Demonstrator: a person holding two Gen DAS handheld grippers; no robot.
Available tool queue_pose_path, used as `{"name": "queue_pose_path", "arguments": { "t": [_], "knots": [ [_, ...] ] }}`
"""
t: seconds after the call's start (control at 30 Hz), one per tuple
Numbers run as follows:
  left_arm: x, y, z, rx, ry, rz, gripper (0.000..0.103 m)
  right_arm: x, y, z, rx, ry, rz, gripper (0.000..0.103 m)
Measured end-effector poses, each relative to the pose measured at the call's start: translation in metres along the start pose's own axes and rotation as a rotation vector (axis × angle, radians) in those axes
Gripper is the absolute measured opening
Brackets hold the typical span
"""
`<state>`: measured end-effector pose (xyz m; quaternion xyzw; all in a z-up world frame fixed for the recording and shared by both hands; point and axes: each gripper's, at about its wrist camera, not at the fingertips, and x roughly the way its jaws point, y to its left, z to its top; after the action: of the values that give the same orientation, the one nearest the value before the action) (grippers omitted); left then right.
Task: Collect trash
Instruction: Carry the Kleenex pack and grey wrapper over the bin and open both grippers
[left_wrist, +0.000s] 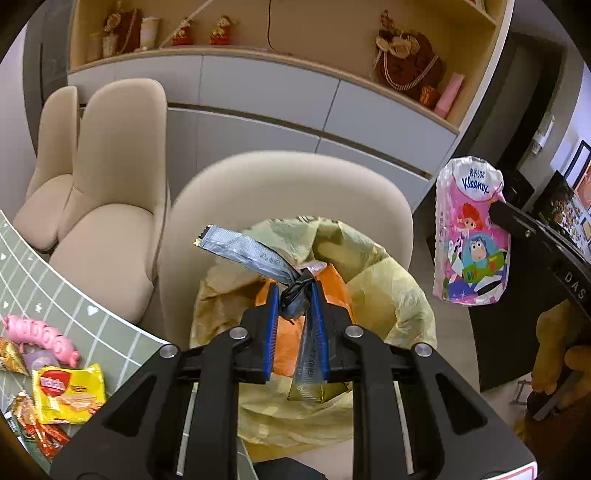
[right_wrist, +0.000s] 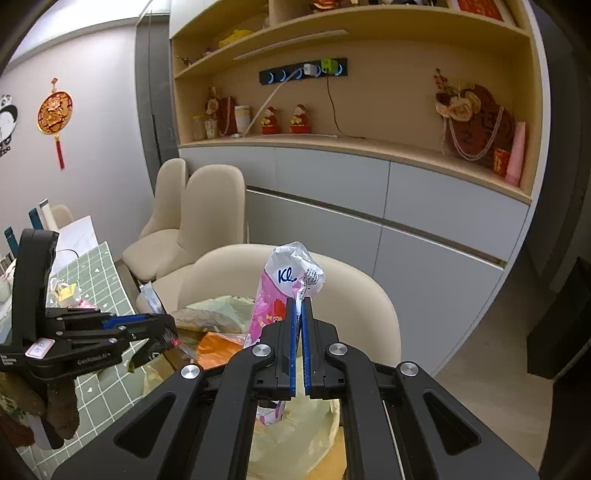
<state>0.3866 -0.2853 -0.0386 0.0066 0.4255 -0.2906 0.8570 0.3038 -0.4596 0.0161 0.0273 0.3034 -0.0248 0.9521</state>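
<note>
The left gripper (left_wrist: 293, 291) has its blue jaws pinched on a crumpled silver wrapper (left_wrist: 251, 254), whose long tail sticks out toward ten o'clock. Directly under it gapes the yellow trash bag (left_wrist: 391, 295), with something orange already inside (a bag or wrapper, hard to tell which). The right gripper (right_wrist: 300, 306) is clamped tight on a pink Kleenex tissue pack (right_wrist: 273, 295), held upright over the same bag's right side, at about three o'clock from the left gripper. Behind the bag stands a beige chair (left_wrist: 288, 184). At eight o'clock, the green checked table (left_wrist: 55, 295) carries a yellow wafer packet (left_wrist: 68, 393) and a pink toy (left_wrist: 40, 334).
</note>
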Motion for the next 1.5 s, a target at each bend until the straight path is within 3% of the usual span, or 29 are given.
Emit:
{"name": "queue_pose_path", "arguments": {
  "t": [0.37, 0.47, 0.53, 0.7, 0.97, 1.27, 1.5],
  "knots": [
    [0.027, -0.002, -0.003, 0.009, 0.055, -0.038, 0.017, 0.015, -0.012, -0.005, 0.02, 0.041, -0.032, 0.005],
    [0.028, -0.001, -0.003, 0.002, 0.054, -0.053, 0.025, 0.019, -0.009, -0.005, 0.014, 0.046, -0.03, 0.005],
    [0.03, -0.001, -0.002, -0.006, 0.054, -0.071, 0.036, 0.021, -0.007, -0.006, 0.011, 0.05, -0.027, 0.005],
    [0.018, 0.014, -0.002, -0.061, 0.026, -0.08, 0.038, 0.026, 0.0, -0.008, -0.002, 0.059, -0.019, 0.005],
    [-0.036, 0.066, -0.018, -0.196, -0.057, 0.016, 0.038, 0.053, 0.027, -0.014, -0.011, 0.117, 0.072, 0.005],
    [-0.069, 0.106, -0.06, -0.283, -0.034, 0.127, 0.038, 0.107, 0.073, -0.04, -0.115, 0.266, 0.149, 0.005],
    [-0.08, 0.126, -0.095, -0.34, 0.003, 0.173, 0.038, 0.107, 0.087, -0.065, -0.152, 0.362, 0.172, 0.005]
  ]
}}
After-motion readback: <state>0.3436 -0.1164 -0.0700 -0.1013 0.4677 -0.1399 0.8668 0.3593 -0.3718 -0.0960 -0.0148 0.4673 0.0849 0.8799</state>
